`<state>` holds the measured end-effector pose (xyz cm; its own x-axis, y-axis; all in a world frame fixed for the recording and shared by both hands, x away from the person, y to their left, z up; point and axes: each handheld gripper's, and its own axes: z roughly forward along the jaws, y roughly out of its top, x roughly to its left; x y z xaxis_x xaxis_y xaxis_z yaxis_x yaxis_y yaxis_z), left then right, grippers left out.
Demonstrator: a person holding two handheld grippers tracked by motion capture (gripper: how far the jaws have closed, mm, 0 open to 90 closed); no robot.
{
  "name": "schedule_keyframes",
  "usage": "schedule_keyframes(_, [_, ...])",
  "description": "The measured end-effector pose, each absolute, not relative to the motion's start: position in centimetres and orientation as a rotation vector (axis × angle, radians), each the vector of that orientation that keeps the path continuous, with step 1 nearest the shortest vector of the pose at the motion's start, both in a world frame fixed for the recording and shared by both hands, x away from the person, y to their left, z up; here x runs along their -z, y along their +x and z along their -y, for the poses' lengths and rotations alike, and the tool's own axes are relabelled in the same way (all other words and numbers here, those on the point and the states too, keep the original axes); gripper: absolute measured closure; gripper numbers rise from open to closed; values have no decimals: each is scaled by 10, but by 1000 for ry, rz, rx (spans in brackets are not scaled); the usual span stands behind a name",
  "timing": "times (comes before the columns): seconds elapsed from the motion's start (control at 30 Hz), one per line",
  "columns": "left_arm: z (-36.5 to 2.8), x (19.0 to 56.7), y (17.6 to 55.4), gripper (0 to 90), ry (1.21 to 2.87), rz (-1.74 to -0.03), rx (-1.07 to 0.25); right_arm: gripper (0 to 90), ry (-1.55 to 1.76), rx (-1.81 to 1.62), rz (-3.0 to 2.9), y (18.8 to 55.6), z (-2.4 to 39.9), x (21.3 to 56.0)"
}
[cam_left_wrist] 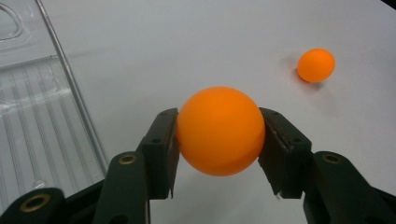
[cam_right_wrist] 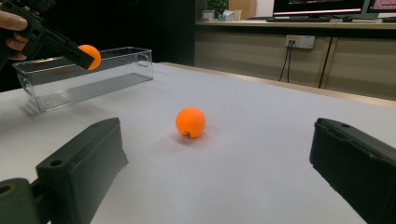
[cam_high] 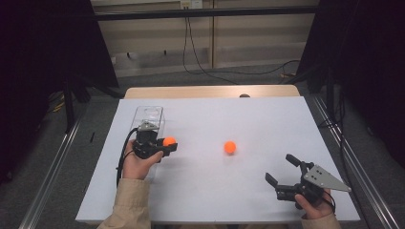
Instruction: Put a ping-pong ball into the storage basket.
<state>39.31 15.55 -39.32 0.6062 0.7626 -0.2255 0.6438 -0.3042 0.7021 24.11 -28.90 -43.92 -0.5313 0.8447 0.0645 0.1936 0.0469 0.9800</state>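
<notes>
Left gripper point(cam_high: 168, 145) clamped on a small orange plastic ball point(cam_left_wrist: 220, 130), held above the white table point(cam_high: 248, 191) just beside the clear plastic rectangular bin point(cam_high: 149, 114). Right gripper point(cam_high: 282, 169) jaws spread wide, holding nothing; a second orange ball point(cam_high: 229, 147) rests on the table between both grippers.

Held ball point(cam_left_wrist: 219, 130): smooth orange plastic with a matt, faintly satin skin, pressed between the pads.
Second ball point(cam_right_wrist: 190, 122): same matt orange plastic, small dark print low on its side.
Left gripper point(cam_left_wrist: 219, 154): black hard plastic, dull finish; brass-coloured metal eyelets at the joints (pad faces look slightly coarse).
Right gripper point(cam_high: 282, 172): matt black plastic, topped by a flat grey plate of metallic look.
Clear bin point(cam_right_wrist: 93, 74): glossy transparent plastic, ribbed floor, bright glints on the rim.
Table point(cam_high: 267, 124): smooth matt white sheet, pale wood showing at the far edge.
Sleeve point(cam_high: 129, 205): beige woven cloth, soft and unshiny.
</notes>
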Motion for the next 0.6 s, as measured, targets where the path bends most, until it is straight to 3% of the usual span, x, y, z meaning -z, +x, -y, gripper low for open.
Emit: schedule_keyframes(0.6, [-163,390,393,508,2046,-1109,-186,24,1045,-1525,-1772,241,290,439])
